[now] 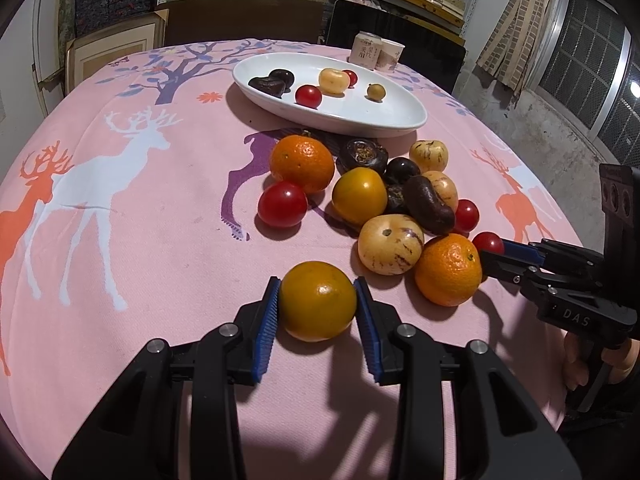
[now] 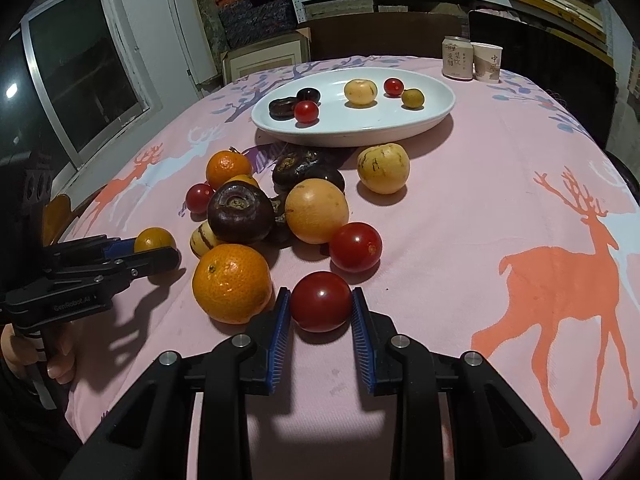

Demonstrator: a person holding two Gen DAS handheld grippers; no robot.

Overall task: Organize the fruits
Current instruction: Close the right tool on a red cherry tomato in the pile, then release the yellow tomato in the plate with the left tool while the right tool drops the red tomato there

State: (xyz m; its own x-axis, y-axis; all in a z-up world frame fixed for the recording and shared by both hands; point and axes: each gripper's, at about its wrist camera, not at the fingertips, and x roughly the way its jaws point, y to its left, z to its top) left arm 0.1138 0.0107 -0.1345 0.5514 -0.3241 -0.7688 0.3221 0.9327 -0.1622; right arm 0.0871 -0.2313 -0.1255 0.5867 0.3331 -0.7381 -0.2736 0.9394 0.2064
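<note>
left gripper (image 1: 316, 300): blue pads clamped on both sides of a yellow-orange citrus (image 1: 317, 301); fruit sits on the tablecloth, near edge, apart from the pile
right gripper (image 2: 320, 302): pads closed onto a red tomato (image 2: 321, 301), touching it left and right; tomato rests on the cloth just beside an orange (image 2: 232, 283)
cross-check: left wrist view shows the right gripper's (image 1: 494, 254) tips at that same red tomato (image 1: 488, 243), beside the orange (image 1: 448, 270); right wrist view shows the left gripper (image 2: 160, 250) at the yellow-orange citrus (image 2: 154, 240)
fruit pile (image 1: 384, 196): loose cluster mid-table between grippers and plate; oranges, red tomatoes, pale yellow striped fruits, dark purple-brown fruits, several touching
second tomato (image 2: 355, 247): just behind the gripped one, not touching the pads
plate (image 1: 400, 118): white oval dish behind the pile; holds two dark fruits, two small red tomatoes, one pale yellow fruit, one small greenish-yellow fruit, spread apart
tablecloth (image 1: 160, 240): pink, deer and tree print
can and paper cup (image 2: 472, 62): side by side at far table edge, beyond the plate
hands: fingers on each gripper's handle visible at frame edges
background: shelves with stacked boxes, window
</note>
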